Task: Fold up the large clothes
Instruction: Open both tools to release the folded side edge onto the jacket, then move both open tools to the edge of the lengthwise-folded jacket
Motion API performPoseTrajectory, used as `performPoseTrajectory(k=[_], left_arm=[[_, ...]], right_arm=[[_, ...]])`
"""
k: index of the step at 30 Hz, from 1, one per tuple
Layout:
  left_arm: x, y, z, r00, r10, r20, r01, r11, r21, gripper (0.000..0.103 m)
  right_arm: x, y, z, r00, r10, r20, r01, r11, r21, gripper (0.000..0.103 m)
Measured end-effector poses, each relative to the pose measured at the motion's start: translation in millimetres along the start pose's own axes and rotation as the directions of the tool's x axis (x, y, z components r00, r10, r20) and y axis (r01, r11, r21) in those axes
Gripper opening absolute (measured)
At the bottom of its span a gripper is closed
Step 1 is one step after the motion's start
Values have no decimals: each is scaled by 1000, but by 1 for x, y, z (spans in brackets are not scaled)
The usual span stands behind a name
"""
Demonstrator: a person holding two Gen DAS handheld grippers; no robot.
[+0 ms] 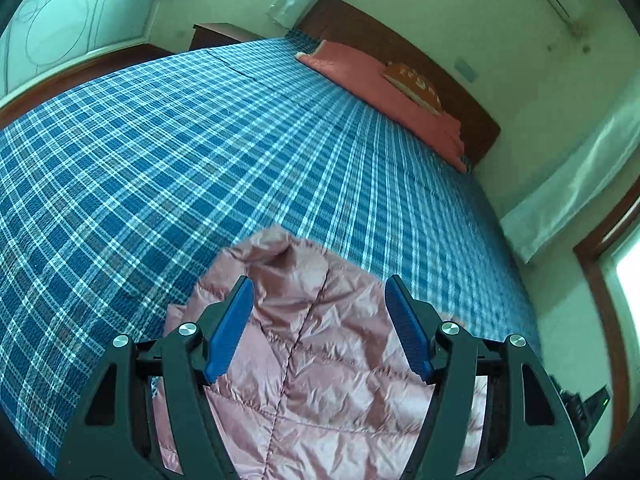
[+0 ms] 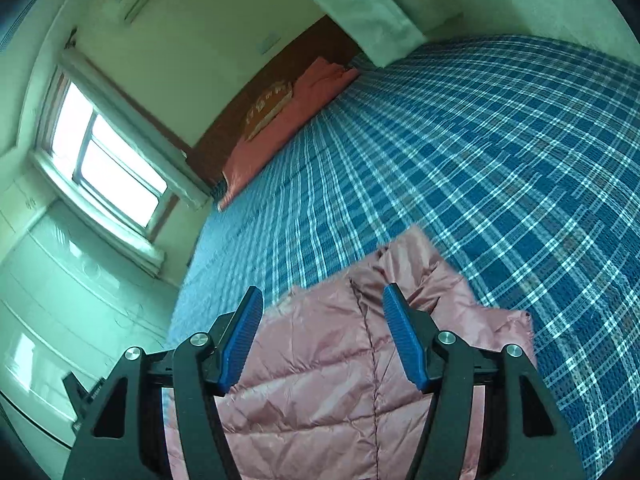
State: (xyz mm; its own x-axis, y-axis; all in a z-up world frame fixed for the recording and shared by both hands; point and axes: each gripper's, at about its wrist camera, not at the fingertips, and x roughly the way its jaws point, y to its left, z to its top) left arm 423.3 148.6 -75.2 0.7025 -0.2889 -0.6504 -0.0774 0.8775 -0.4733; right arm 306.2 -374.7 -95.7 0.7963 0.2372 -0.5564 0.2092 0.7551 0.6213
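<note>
Left gripper [image 1: 320, 326]: jaws wide, nothing pinched, hovering over pink quilted jacket [image 1: 320, 380] at 6 o'clock. Right gripper [image 2: 322, 336]: same, jaws wide, over same jacket [image 2: 340, 380], seam running between pads. Jacket bunched flat at near edge of bed [image 1: 200, 140], likely set there for next fold. Plaid sheet bare beyond. Red pillow [image 1: 384, 92] at 1 o'clock by headboard, clear of work.

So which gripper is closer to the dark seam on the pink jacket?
Left, it seems. The left gripper hovers with the seam running midway between its open fingers; the right gripper is off-centre, with the seam close by one finger.
</note>
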Motion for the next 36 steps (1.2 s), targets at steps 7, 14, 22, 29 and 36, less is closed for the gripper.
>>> performPoseTrajectory(k=[7,14,22,29,36], left_arm=[[47,-22,-31,991,119,-62,-107,980,166,68],[93,-24,-44,964,258,-69,-232,937,263,70],[92,-21,-35,969,242,-42,-224,941,255,75],[103,20,-19,965,250,-77,-239,962,130,75],[119,9,-22,948,312,-66,-292,933,209,81]], right_arm=[[68,52,-25,984,-143,-109,110,958,-264,61],[130,72,-47,950,-274,-147,190,886,-423,61],[124,60,-31,953,-261,-156,183,901,-393,62],[124,-7,6,921,-361,-148,309,907,-286,60],[118,-23,11,937,-319,-144,280,930,-240,62]])
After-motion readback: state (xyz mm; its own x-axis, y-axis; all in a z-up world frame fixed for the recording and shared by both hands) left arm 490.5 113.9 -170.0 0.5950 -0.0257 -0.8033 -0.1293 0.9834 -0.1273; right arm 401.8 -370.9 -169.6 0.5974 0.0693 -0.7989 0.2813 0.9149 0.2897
